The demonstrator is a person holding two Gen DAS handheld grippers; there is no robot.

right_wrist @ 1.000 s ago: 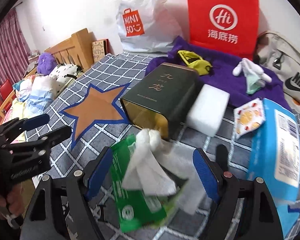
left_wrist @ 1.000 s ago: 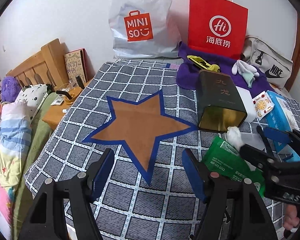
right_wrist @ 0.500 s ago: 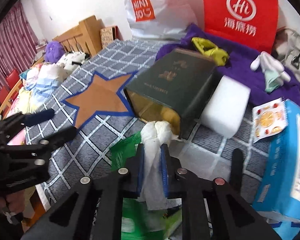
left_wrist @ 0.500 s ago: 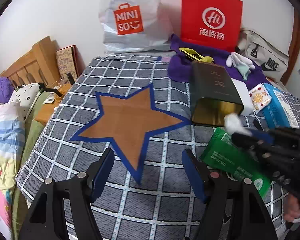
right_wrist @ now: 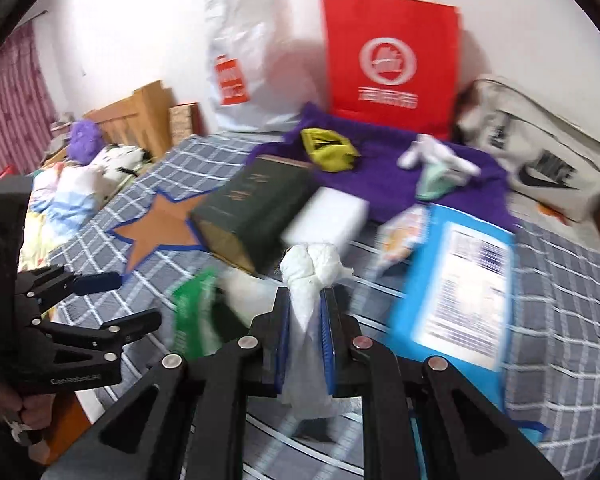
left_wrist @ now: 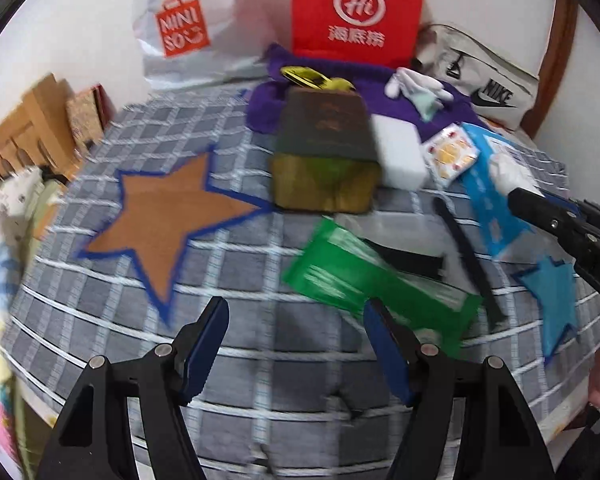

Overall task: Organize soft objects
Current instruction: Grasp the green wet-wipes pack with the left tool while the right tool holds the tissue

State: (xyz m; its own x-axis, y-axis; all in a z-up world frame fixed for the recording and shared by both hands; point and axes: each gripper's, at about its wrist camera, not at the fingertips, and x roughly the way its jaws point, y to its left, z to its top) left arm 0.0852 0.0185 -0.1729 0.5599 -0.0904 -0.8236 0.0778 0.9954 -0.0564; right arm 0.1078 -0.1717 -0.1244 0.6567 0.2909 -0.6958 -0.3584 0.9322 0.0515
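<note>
Left wrist view: my left tongs (left_wrist: 294, 338) hang open over the checked counter (left_wrist: 260, 364), the green tissue pack (left_wrist: 376, 276) just ahead to their right, its near corner beside the right finger. Beyond it lies the dark tin (left_wrist: 326, 152).

Right wrist view: my right tongs (right_wrist: 303, 318) are clamped on a white tissue (right_wrist: 308, 280), lifted clear of the green pack (right_wrist: 192, 312) lying to their left. The blue box (right_wrist: 456, 292) lies to their right.
</note>
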